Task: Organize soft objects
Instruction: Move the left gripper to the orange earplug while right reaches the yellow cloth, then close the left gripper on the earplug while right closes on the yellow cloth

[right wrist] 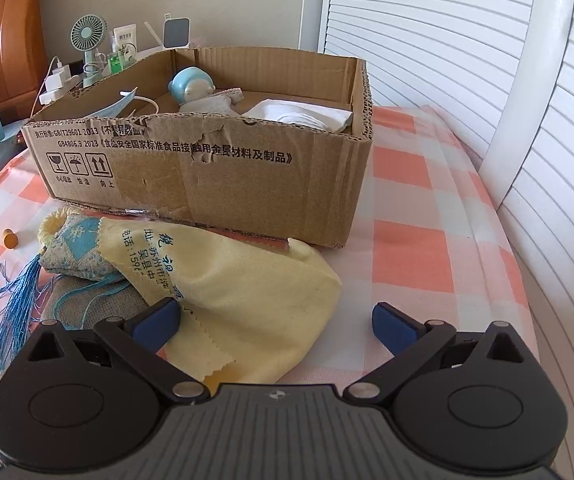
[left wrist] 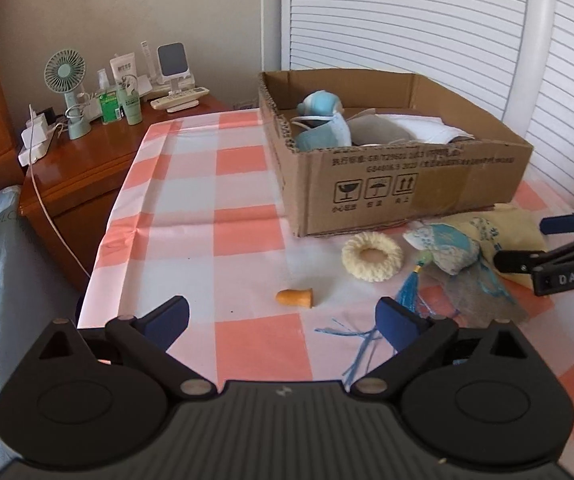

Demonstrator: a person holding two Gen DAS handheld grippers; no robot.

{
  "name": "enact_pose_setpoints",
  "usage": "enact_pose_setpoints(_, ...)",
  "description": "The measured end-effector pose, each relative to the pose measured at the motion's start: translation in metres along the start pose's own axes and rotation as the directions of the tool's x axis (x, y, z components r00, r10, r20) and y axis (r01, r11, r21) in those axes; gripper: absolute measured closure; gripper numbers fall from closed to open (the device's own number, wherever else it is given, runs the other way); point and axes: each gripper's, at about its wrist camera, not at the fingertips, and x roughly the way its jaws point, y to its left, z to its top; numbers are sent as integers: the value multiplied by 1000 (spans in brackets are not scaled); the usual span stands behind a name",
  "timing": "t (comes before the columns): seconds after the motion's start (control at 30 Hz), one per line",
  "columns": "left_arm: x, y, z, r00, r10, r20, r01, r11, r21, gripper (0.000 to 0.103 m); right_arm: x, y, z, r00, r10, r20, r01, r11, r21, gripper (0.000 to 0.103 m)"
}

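Lying loose on the checked worktop (left wrist: 247, 344), the orange foam earplug (left wrist: 295, 298) could be nudged away by the wide, empty left tongs (left wrist: 283, 320). Further right, beside the cardboard box (right wrist: 207, 172), the tasselled sachet (right wrist: 75, 252) could be dragged along with the yellow cloth (right wrist: 247, 304) that overlaps it, over which the right tongs (right wrist: 275, 324) are spread wide, nothing gripped.

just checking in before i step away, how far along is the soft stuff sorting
Partly done. The cardboard box already holds a blue doll, face masks and white cloths. Nothing is in hand: the left gripper and right gripper are both open and empty. Left on the table: orange earplug, knitted ring, tasselled sachet, yellow cloth.
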Motion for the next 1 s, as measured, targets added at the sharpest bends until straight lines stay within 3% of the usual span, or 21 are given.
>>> enact_pose_setpoints(0.03,5,4,1,1000,4,-3,-4,1000,-16,24,0,0,0,1000,-2,2,2,1000,1,0)
enact_pose_setpoints(0.13,16,11,0,1000,-20,-11,19,999,-51,46,0,0,-1,1000,-2,8,2,1000,3,0)
enact_pose_setpoints(0.37,30,5,-2,998,-51,-23,50,998,-47,57,-2,0,-5,999,0,32,0,1000,0,0)
enact_pose_setpoints(0.53,33,1,0,999,-42,-9,42,999,-12,79,-2,0,-5,999,4,36,-4,1000,-6,0)
enact_pose_setpoints(0.9,35,3,2,999,-51,-8,51,999,-16,79,1,4,3,995,94,12,-93,993,-75,0)
enact_pose_setpoints(1.0,35,2,2,999,-51,-9,51,999,-15,79,-2,9,5,995,102,6,-101,991,-92,10)
